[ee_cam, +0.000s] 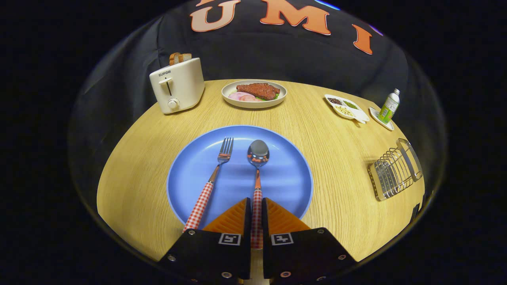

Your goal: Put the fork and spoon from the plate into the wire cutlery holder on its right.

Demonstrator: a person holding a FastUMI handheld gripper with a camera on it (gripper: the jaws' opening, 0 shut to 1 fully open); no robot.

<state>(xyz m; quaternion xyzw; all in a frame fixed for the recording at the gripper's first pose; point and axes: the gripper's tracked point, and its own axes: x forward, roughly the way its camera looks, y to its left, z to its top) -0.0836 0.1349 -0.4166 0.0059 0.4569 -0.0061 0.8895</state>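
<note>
Item 1, tool (256, 206): I had its 2 orange fingers (233, 217) drawn in close on either side of the spoon's checked handle; both looked to press on it, so I logged it as pinching the spoon.

Item 2, spoon (258, 166): lay on the blue plate (186, 170), bowl pointing away from me, handle running back between the fingers. I judged it light, stiff and slippery at the polished bowl; the handle seemed the right place to hold it.

Item 3, fork (216, 174): lay just left of the spoon on the same plate, tines away, its handle end reaching past the plate rim beside the left finger. Untouched. Same handling expected: light, rigid, best taken by the handle.

Item 4, wire cutlery holder (394, 170): stood on the desk (336, 158) well to the right of the plate, nothing in it that I could see.

Item 5, other stock beyond the plate: toaster (177, 85), dish of food (254, 94), small bottle (389, 105).
</note>
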